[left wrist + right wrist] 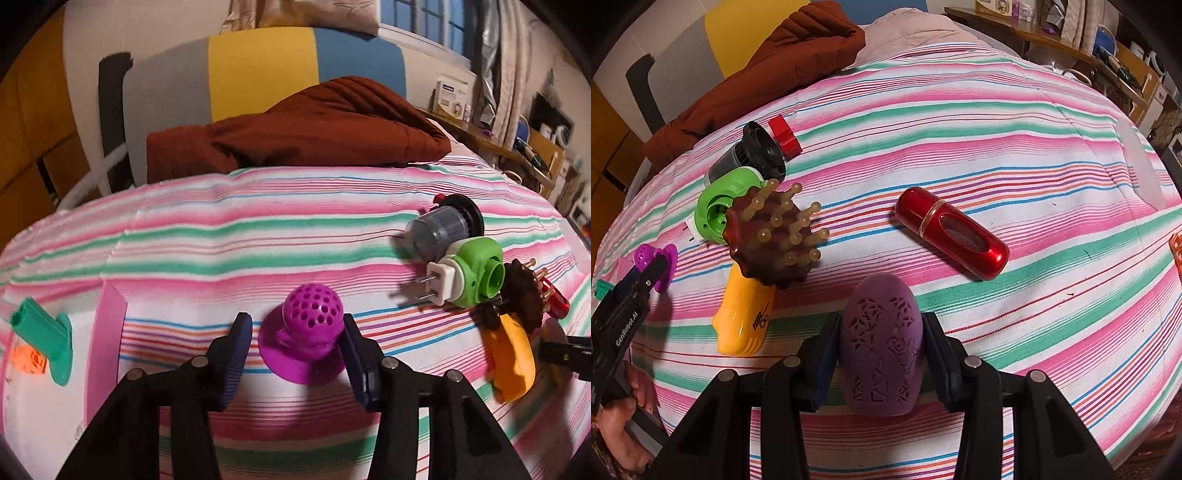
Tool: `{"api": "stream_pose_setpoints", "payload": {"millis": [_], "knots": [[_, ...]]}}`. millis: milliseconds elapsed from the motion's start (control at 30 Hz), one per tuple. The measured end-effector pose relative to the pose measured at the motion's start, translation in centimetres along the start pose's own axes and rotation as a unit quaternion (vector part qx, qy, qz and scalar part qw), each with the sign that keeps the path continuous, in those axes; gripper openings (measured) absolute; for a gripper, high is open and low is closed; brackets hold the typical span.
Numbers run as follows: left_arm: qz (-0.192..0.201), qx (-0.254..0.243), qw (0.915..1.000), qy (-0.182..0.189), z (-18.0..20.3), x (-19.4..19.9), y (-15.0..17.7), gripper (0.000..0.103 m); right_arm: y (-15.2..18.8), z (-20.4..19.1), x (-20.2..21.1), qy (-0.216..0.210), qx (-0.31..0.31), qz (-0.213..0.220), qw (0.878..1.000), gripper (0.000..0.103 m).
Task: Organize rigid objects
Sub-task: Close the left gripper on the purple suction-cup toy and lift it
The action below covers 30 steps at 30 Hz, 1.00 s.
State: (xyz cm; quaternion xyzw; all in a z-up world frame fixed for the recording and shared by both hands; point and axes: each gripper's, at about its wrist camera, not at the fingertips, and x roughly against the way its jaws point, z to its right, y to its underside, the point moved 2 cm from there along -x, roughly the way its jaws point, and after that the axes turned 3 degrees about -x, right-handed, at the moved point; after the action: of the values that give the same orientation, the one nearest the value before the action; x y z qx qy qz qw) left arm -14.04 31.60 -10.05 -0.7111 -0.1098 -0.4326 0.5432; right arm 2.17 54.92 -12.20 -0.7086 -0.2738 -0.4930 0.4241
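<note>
Striped bed sheet [258, 229], bedroom clutter behind. Left claw [297, 354] spread around magenta perforated stopper [312, 314], right pad [354, 354] touching, left pad apart; stopper sits on the sheet. Right claw [881, 354] pinching purple egg-shaped piece [881, 347] just above the sheet. Judgement: center left claw on the dome before squeezing, avoid flared base; keep egg upright, clear of brush [775, 236].

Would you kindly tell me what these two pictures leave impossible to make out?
- Left wrist view: the lower part of the purple egg-shaped object is not seen at all; only the right view shows it, its base hidden behind the right gripper.
- Right wrist view: the purple perforated piece is mostly covered by the left gripper.
- Left wrist view: the red case is nearly hidden behind the brown massage brush.
- Right wrist view: an orange item is cut off by the right edge.
</note>
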Motion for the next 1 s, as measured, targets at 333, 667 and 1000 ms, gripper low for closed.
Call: {"api": "stream_pose_setpoints", "payload": {"millis": [333,667,1000], "knots": [[0.012,-0.028,0.9994,0.014,0.4,1.4,1.8,0.034,0.2,0.6,0.7,0.000,0.004,0.004,1.000,0.044],[0.022,-0.023,0.9985,0.044,-0.3,4.5,5.2,0.034,0.5,1.2,0.7,0.004,0.009,0.008,1.000,0.044],[0.024,-0.001,0.9906,0.135,0.5,9.1,9.1,0.034,2.7,1.5,3.1,0.017,0.028,0.016,0.999,0.044]]}}
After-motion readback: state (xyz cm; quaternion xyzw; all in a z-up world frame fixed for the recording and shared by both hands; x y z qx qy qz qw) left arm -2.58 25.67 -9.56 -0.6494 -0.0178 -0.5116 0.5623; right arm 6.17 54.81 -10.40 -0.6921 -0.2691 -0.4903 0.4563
